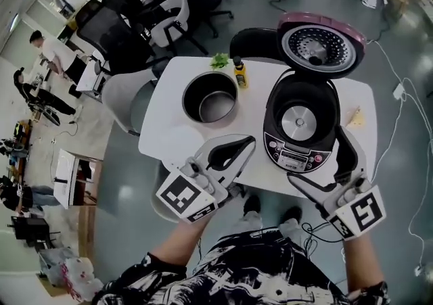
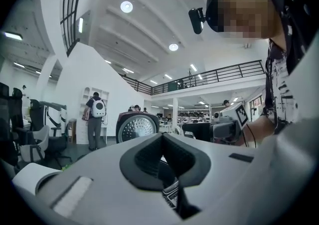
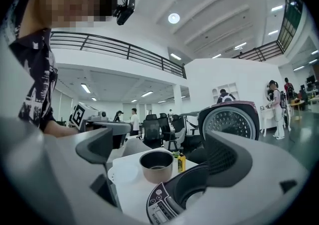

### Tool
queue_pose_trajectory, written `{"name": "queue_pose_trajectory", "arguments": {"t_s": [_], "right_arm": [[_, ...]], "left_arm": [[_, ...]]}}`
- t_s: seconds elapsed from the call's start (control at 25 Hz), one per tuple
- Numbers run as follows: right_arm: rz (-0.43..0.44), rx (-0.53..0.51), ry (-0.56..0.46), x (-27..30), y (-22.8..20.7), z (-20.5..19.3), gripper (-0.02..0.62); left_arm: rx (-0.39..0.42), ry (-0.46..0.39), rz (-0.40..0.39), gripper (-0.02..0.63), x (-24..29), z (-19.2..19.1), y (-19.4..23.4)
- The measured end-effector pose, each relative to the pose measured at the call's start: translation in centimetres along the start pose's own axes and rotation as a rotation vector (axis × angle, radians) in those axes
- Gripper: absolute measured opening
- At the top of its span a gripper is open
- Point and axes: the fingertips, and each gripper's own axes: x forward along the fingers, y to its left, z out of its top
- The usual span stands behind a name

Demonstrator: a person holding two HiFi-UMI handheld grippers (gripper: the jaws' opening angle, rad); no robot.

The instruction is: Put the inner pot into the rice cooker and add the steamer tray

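The metal inner pot (image 1: 210,97) (image 3: 156,165) stands empty on the white table (image 1: 169,128), left of the rice cooker. The black rice cooker (image 1: 301,121) (image 3: 172,200) is open and its well is empty, with the purple lid (image 1: 321,47) (image 3: 230,122) tipped back. A flat white round tray (image 3: 122,173) lies on the table beside the pot. My left gripper (image 1: 249,143) (image 2: 162,134) hovers at the table's near edge, shut on nothing. My right gripper (image 1: 326,161) (image 3: 159,151) is open, with its jaws spread wide near the cooker's front right.
A small yellow bottle (image 1: 240,72) (image 3: 181,161) and a green sprig (image 1: 219,61) stand behind the pot. A yellow scrap (image 1: 355,119) lies right of the cooker. Office chairs (image 1: 179,16) crowd the far side. Cables (image 1: 399,94) run over the floor on the right.
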Motion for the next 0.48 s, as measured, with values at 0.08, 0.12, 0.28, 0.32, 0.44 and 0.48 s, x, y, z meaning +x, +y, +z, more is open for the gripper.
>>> {"name": "queue_pose_trajectory", "arguments": {"t_s": [0.08,0.12,0.28,0.32,0.44,0.48], "right_arm": [[-0.005,0.009,0.009,0.2,0.1,0.1,0.549],[-0.003,0.015,0.014,0.1,0.1,0.2,0.551],[0.015,0.055,0.027,0.9,-0.2,0.7,0.549],[0.017,0.066,0.028,1.6,-0.3,0.8,0.549],[0.010,0.112,0.039,5.0,-0.4,0.9,0.549],[0.007,0.135,0.049,6.5,-0.5,0.6,0.549]], "left_arm": [[0.001,-0.005,0.016,0.005,-0.3,0.4,0.9],[-0.001,-0.008,0.028,0.005,-0.5,0.6,1.1],[-0.012,-0.018,0.074,0.005,-1.3,1.3,1.3],[-0.009,-0.017,0.086,0.005,-1.8,1.4,1.5],[-0.010,-0.016,0.130,0.005,-3.6,1.4,2.7],[-0.013,-0.017,0.144,0.005,-4.3,1.3,3.3]]}}
